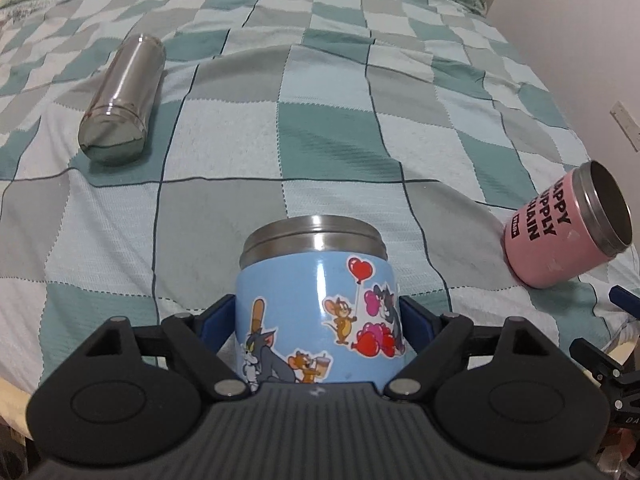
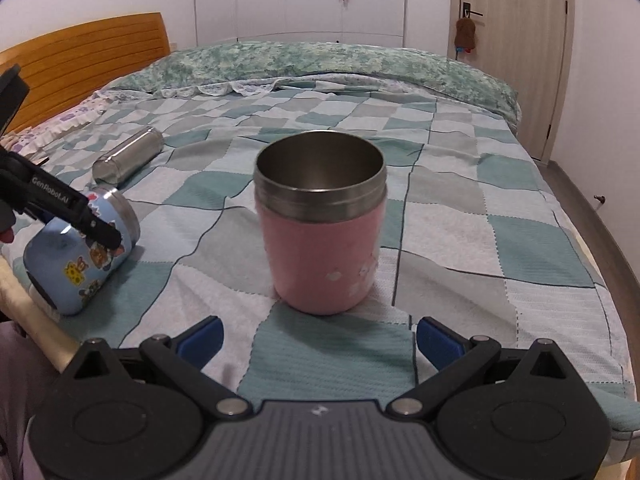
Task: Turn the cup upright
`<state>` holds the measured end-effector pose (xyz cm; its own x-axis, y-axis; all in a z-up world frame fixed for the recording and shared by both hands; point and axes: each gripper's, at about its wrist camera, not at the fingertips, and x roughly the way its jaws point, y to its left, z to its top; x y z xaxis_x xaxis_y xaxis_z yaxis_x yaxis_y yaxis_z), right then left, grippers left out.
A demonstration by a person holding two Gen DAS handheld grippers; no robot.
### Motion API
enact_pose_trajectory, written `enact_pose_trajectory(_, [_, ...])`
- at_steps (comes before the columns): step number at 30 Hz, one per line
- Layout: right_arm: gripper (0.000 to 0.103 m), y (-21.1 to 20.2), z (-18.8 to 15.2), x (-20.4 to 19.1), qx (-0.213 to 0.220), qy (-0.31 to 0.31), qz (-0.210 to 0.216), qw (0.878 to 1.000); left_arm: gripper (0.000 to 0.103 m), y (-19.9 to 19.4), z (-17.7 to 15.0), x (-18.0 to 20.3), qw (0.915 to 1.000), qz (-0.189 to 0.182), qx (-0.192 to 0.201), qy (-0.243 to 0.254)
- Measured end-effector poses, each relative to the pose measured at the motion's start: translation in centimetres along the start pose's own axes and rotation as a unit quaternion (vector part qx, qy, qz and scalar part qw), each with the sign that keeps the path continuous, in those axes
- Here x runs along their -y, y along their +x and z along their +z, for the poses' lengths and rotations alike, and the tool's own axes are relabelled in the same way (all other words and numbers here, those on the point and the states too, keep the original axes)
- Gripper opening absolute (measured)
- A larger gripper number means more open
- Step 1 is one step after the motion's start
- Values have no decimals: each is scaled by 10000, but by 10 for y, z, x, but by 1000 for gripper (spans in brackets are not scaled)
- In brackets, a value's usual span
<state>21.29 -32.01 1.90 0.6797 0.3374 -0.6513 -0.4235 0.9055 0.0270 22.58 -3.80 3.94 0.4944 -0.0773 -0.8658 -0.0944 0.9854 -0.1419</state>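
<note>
A blue cartoon-sticker cup lies on its side on the checkered bedspread, steel rim pointing away. My left gripper is shut on the blue cup, blue pads pressed on both its sides. In the right wrist view the blue cup lies at the left with the left gripper's finger across it. A pink cup stands upright on the bed, steel mouth up. My right gripper is open and empty, just in front of the pink cup, not touching it. The pink cup also shows at the right of the left wrist view.
A steel bottle lies on its side on the bedspread at the far left; it also shows in the right wrist view. A folded green quilt lies at the far end. A wooden headboard and a door stand beyond.
</note>
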Motion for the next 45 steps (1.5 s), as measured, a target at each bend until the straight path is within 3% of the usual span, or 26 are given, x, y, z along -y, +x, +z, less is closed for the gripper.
enact_pose_trajectory(16, [103,-24,-22,-3,323,349,-96,9988,85,-48,-29,10,9910,-443,1140,541])
enact_pose_trajectory(20, [103,-33,-27,-1,499,491,-139,9974,85,-65,-28,22,9829,-617,1543,798])
enact_pose_trajectory(25, [103,-35,-27,7,741,639,-242,9949,85,-75,-14,44,9668,-967,2141,1002])
enact_pose_trajectory(29, [103,-36,-25,12,902,707,-343,9928,85,-65,-2,69,9534,-1008,2549,1262])
enact_pose_trajectory(34, [103,-35,-25,18,998,725,-430,9914,85,-35,-1,85,9440,-878,2812,1487])
enact_pose_trajectory(37, [103,-33,-26,21,1033,747,-471,9907,85,-6,-11,84,9401,-849,2902,1575])
enact_pose_trajectory(39, [103,-30,-27,23,1032,816,-490,9901,85,19,-17,80,9454,-932,2711,1553])
enact_pose_trajectory(41, [103,-28,-28,24,1024,874,-498,9897,85,22,-26,79,9324,-957,3021,1735])
enact_pose_trajectory(45, [103,-28,-29,22,1006,866,-503,9899,85,20,-26,85,9345,-860,2917,1852])
